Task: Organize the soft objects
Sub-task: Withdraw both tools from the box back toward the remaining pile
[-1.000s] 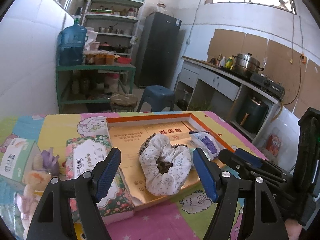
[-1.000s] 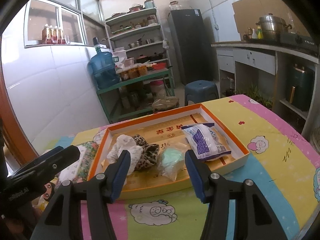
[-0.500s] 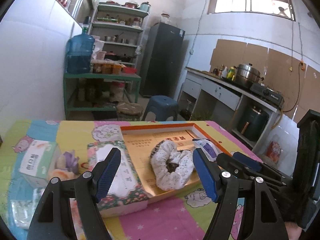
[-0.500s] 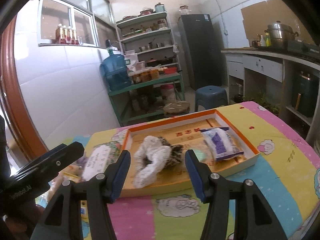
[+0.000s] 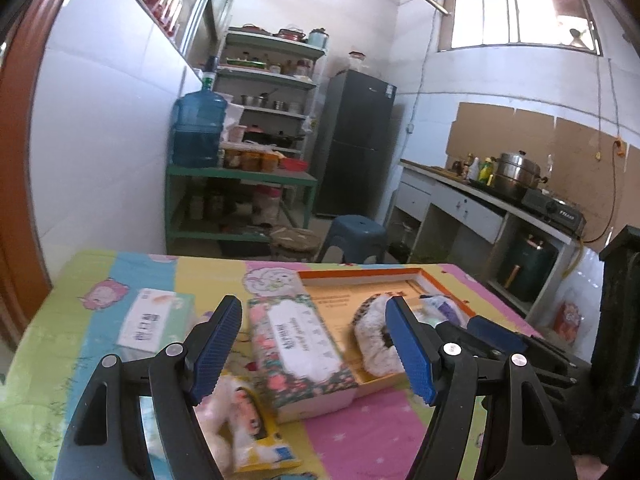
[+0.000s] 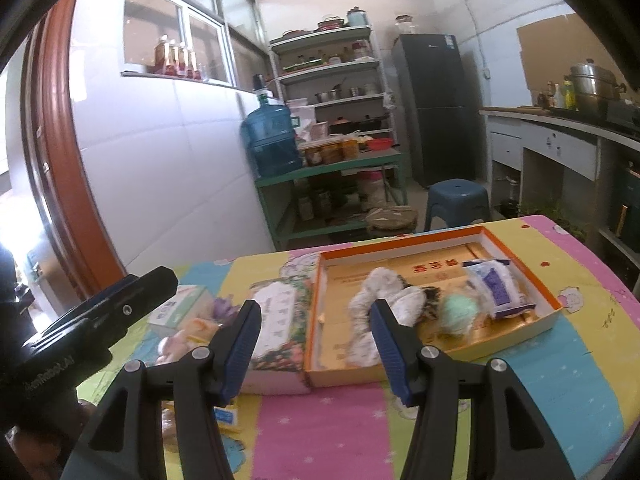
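Both my grippers, left gripper [image 5: 314, 346] and right gripper [image 6: 314, 346], had jaws released, empty; the white speckled fabric cap [image 6: 374, 312] lay beyond them in the orange-rimmed cardboard tray [image 6: 516, 258].

The left gripper [image 6: 86, 322] body reads "GenRobot.AI" (partly dim). Red characters on the far tray [image 6: 434, 268] floor and print on the tissue box [image 5: 298, 340] stay illegible.
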